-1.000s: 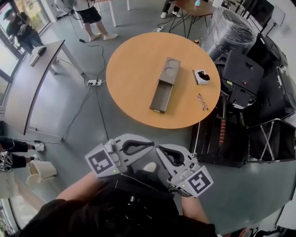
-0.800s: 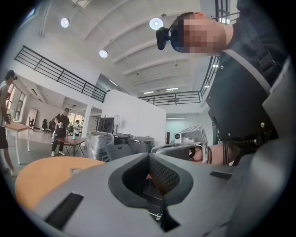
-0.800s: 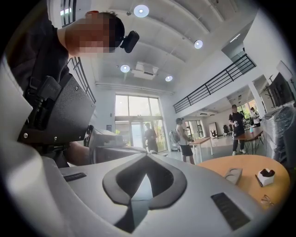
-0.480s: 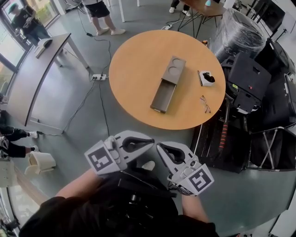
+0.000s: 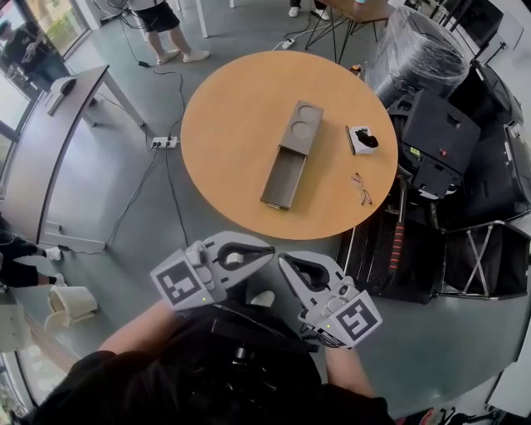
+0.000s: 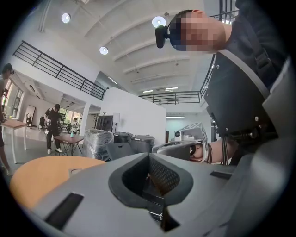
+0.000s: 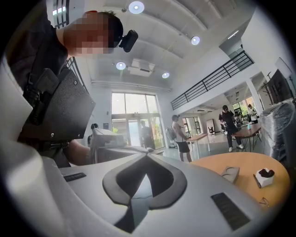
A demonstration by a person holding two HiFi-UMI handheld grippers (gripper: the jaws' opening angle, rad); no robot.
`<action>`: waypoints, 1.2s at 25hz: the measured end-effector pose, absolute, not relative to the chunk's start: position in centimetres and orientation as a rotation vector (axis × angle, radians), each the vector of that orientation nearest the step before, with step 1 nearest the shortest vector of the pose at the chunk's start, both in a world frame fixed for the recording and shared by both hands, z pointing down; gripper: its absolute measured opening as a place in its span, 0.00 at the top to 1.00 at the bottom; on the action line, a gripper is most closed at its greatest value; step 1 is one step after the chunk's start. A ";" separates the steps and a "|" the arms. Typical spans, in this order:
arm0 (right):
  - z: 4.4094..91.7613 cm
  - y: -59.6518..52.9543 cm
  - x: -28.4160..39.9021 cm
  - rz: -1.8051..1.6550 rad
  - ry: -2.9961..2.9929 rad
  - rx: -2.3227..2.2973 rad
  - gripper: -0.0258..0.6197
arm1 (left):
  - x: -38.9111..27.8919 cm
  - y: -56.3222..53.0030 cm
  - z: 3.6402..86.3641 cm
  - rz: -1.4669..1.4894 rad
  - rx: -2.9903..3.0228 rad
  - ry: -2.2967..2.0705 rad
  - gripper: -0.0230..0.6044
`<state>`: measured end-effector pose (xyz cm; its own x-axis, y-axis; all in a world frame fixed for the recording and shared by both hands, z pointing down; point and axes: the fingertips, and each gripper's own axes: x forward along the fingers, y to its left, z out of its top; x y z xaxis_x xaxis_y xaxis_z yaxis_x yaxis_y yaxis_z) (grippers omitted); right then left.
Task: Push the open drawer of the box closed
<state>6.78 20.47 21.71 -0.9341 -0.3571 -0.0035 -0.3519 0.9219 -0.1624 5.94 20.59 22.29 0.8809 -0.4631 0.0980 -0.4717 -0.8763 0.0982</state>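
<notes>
left gripper and right gripper side by side, tips converging, jaws together, nothing gripped

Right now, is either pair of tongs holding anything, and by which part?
Nothing is held. Left tongs and right tongs are both shut on nothing, off the table, apart from the box.

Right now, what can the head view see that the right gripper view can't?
Only the head view shows the white power strip on the floor and the square-marker cube on the right gripper. Only the right gripper view shows the round ceiling lights and the tall windows. Both show the round orange wooden table, the long grey box and the small white holder lying on it.
</notes>
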 end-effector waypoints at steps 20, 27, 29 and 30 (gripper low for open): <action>30.5 0.3 -0.7 -0.476 3.014 -0.882 0.96 | -1.7 1.0 30.1 0.083 2.991 -0.509 0.91; 37.2 -4.9 -0.5 -0.607 2.946 -1.054 0.96 | -2.6 -4.2 35.4 0.088 2.993 -0.453 0.91; 39.4 -5.9 0.2 -0.651 2.924 -1.090 0.96 | -2.3 -5.3 37.3 0.119 2.997 -0.461 0.91; 40.4 -6.3 0.6 -0.675 2.914 -1.101 0.96 | -2.1 -5.8 38.2 0.128 2.993 -0.464 0.91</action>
<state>0.60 -6.31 40.43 -0.7605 -0.6215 0.1882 -0.6409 0.6718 -0.3713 -2.14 -5.79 38.20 0.9498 -0.2964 0.1001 -0.3057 -0.9474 0.0952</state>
